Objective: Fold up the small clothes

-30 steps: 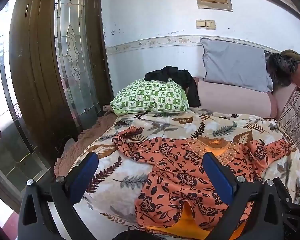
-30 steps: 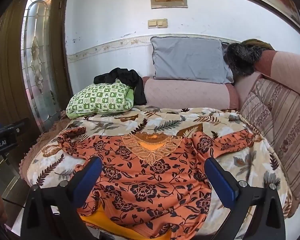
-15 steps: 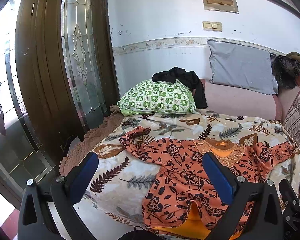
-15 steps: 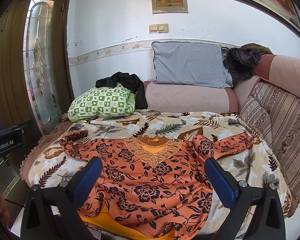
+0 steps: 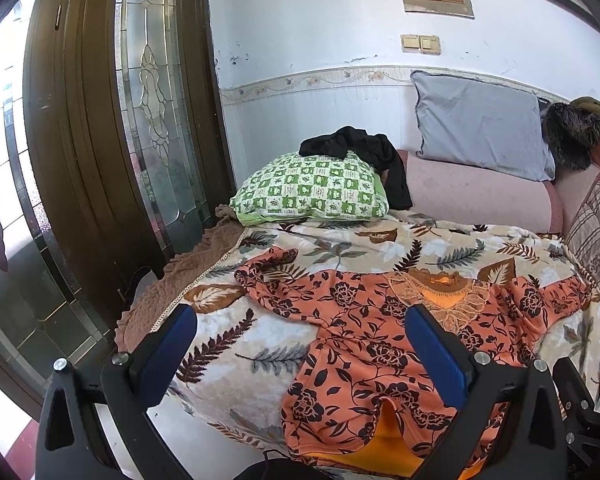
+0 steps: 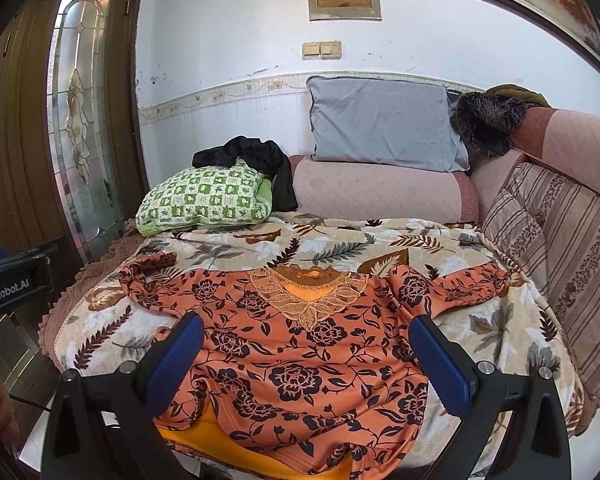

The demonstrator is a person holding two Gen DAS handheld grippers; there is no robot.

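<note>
Sofa bed (image 6: 380, 196) along the wall, covered by a leaf-print blanket (image 6: 340, 244). Spread flat on the blanket, front up: an orange floral top (image 6: 300, 352) with black rose print, lace-trimmed V neckline (image 6: 306, 296) toward the wall, both sleeves out sideways, hem hanging slightly over the near edge so the plain orange lining shows.

Behind it: grey pillow (image 6: 380, 124), green checked pillow (image 6: 204, 200) with a black garment (image 6: 256, 156) draped on it. None touch the top.

Handling, judged: thin, light, floppy knit, probably a bit slick; it will drape and wrinkle, no stiffness. Lace at the neck looks snag-prone, so avoid it. The plush blanket may drag the fabric. Best pinch points: sleeve cuff (image 5: 276, 258) on the left, right sleeve end (image 6: 488, 276), or the hem corners close in front.

Left hand-held gripper (image 5: 300, 340): fingers spread wide, empty, hovering over the top's left half. Right hand-held gripper (image 6: 306, 348): also wide, empty, centred above the chest. Neither touches cloth. No fold made yet.
</note>
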